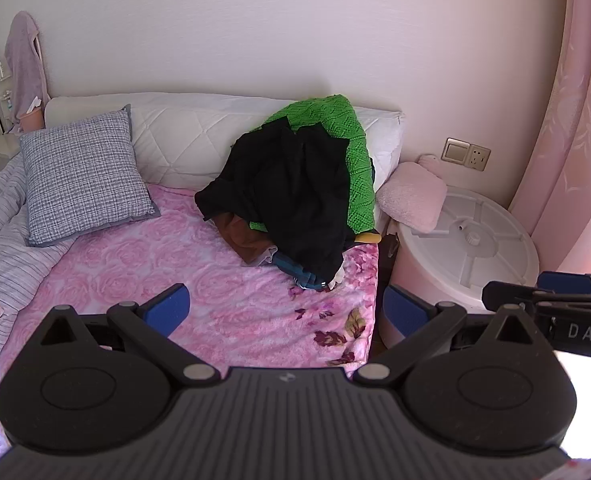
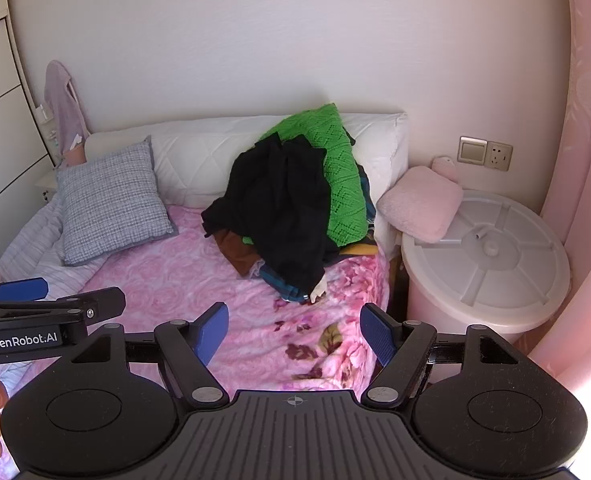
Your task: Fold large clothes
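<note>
A heap of clothes lies at the head of the bed on its right side: a black garment on top, a green knit behind it, brown and blue pieces under it. My left gripper hovers open over the pink floral blanket, short of the heap, with nothing between its blue pads. My right gripper is open too, empty, above the blanket's near right part. Each gripper shows at the edge of the other's view.
A checked grey pillow leans at the left, with a white quilted headboard cushion behind. A striped duvet lies along the left side. A round white lidded tub with a pink plush cushion stands right of the bed. Pink curtain at far right.
</note>
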